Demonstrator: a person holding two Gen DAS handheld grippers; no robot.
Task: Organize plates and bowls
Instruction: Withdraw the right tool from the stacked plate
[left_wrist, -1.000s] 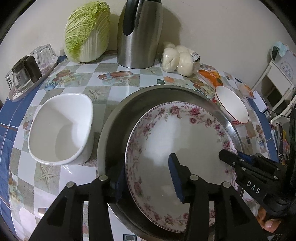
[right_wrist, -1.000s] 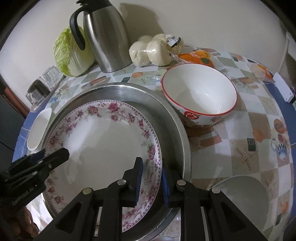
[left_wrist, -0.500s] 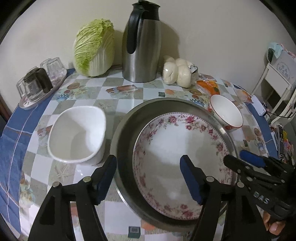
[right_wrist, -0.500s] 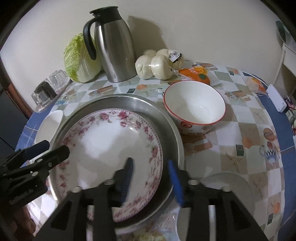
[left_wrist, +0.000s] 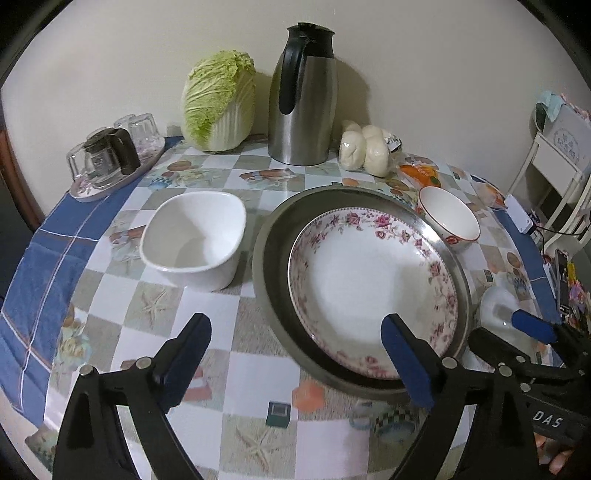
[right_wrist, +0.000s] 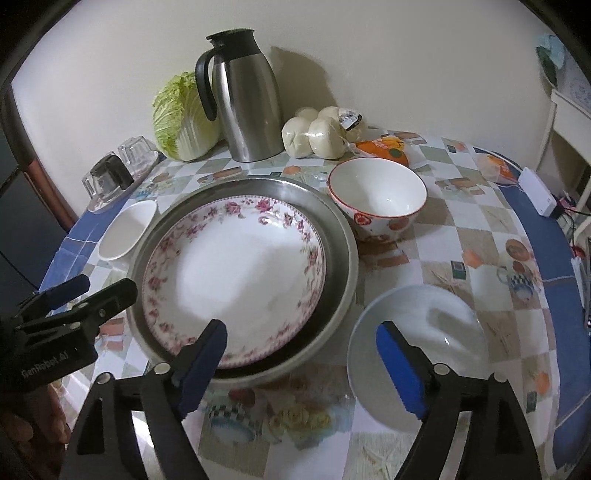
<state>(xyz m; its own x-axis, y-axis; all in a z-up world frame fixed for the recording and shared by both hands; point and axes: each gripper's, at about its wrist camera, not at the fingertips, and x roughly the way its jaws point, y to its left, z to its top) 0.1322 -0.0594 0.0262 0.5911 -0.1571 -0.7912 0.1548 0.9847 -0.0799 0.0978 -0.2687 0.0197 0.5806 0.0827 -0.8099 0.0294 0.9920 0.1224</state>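
A floral-rimmed white plate (left_wrist: 369, 284) (right_wrist: 236, 273) lies inside a round steel tray (left_wrist: 273, 258) (right_wrist: 341, 243). A squarish white bowl (left_wrist: 194, 238) (right_wrist: 127, 229) stands left of the tray. A red-rimmed bowl (left_wrist: 448, 218) (right_wrist: 376, 194) stands at its far right. A small white plate (right_wrist: 417, 350) (left_wrist: 498, 314) lies near right of the tray. My left gripper (left_wrist: 295, 354) is open and empty above the tray's near left edge. My right gripper (right_wrist: 301, 360) is open and empty, between the tray and the small plate.
A steel thermos (left_wrist: 303, 99), a napa cabbage (left_wrist: 219, 99), bagged buns (left_wrist: 365, 147), an orange packet (left_wrist: 419, 173) and a tray of glasses (left_wrist: 110, 155) line the back of the table. A white device (right_wrist: 537, 192) lies at the right edge.
Both grippers let go of the floral plate, opened wide and drew back and up. The plate now rests in the steel tray.
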